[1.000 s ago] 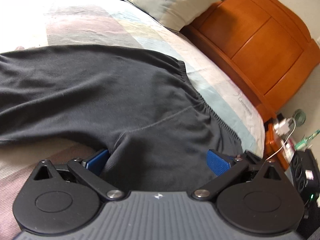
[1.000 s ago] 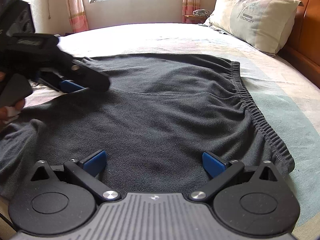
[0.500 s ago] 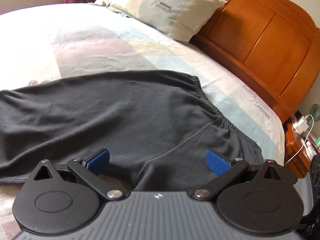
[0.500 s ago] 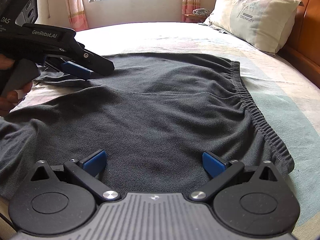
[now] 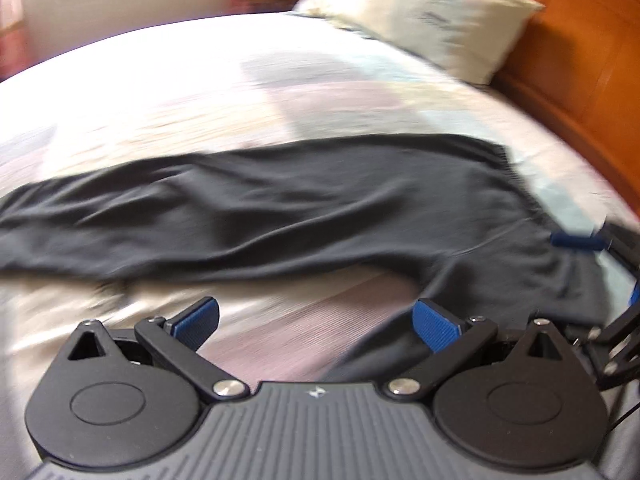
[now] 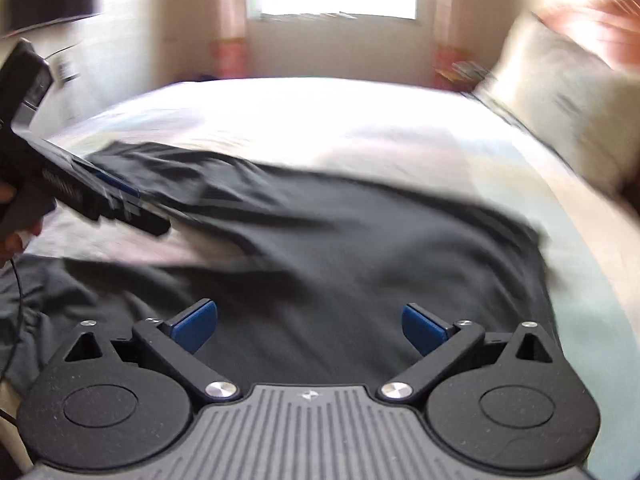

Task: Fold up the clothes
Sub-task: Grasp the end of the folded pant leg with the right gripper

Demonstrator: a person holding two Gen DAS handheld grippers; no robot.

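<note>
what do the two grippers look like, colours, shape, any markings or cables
Both match: the left gripper and right gripper each have a grey ribbed body with a small white emblem, two round black discs, black linkage arms with silver rivets, and blue ribbed pads. Seen from the right wrist, the left one has blurred white lettering and a thin black cable.

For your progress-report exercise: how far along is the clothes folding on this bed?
Done: the dark grey fabric trousers lie spread on the pale patterned bedsheet, with no fold visible. In hand: nothing; the left gripper and right gripper are both open, hovering over the near edge. The pictures are blurred. Left: gripping the cloth and every fold.
</note>
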